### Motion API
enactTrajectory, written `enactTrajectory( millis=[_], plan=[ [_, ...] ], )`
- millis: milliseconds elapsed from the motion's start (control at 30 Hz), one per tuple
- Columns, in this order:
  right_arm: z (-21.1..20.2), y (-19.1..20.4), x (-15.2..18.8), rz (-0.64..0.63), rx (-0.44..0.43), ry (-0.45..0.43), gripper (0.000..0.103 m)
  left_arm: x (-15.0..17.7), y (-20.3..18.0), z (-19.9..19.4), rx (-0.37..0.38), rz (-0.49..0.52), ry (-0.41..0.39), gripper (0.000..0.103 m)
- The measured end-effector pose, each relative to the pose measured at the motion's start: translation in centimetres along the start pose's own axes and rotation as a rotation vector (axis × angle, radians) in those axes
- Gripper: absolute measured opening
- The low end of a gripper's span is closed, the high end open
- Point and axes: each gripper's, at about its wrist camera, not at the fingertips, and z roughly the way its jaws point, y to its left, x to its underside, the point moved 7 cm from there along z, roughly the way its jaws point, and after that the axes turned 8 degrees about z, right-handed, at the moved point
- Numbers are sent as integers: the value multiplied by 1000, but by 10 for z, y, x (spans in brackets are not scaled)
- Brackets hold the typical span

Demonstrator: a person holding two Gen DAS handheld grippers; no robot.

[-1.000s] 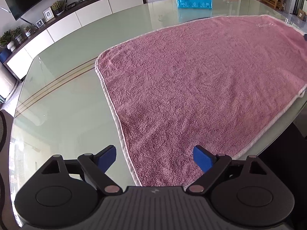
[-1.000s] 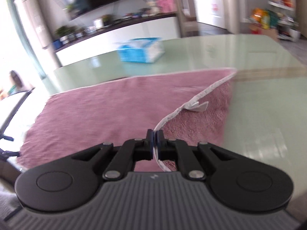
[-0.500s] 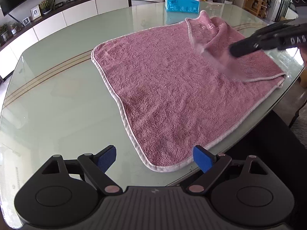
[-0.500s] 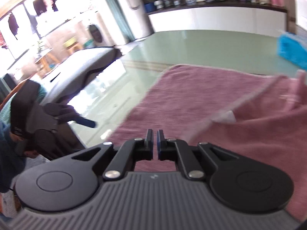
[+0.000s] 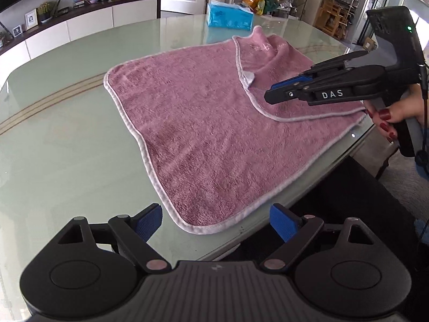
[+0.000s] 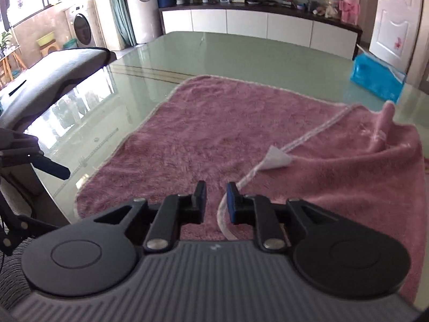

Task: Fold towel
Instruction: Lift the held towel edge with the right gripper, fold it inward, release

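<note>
So the pink towel (image 5: 203, 123) was spread on the glass table (image 5: 61, 145), most of it flat, with its right end flopped back over itself in a loose, lumpy flap (image 5: 270, 56). The white hem of that flap ran crooked across the pink, and a little white tag (image 6: 276, 158) stuck out of it. Not a clean fold by any stretch: the far corner of the flap was bunched up into a ridge near the blue tissue pack (image 5: 230, 17).

The right gripper (image 6: 216, 197) sat low over the flap's near hem with its jaws a small way apart and nothing pinched between them; the hem strip just ran past one pad. The left gripper (image 5: 215, 221) hung wide open and empty over the towel's near-left corner (image 5: 198, 228), which lay right at the table's edge.

Judging from that, the fold was partway made and sloppy. To do it well, the person would've wanted the flap's hem lined up square with the long edges and the ridge at the far corner smoothed out. Terry like that drags on itself, so lifting beats sliding. That near corner at the table's edge could slip off if tugged.
</note>
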Motion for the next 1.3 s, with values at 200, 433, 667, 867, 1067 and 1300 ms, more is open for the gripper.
enactTrajectory(
  millis=[200,433,667,867,1067,1300],
  plan=[
    [15,9,12,-80,42,42,27,3,-4,5,14,18,10,90],
    [21,-7,14,-10,13,70,13,-10,-4,-3,42,7,-30,90],
    [18,-24,12,129,-71,77,9,-9,-4,8,53,18,3,90],
    [6,-35,4,265,-178,67,8,-7,-4,17,61,28,34,90],
    [-8,-24,-6,310,-273,54,8,-6,-5,20,65,33,34,92],
    [-9,49,-9,206,-422,100,8,-6,-3,19,79,17,13,92]
  ],
)
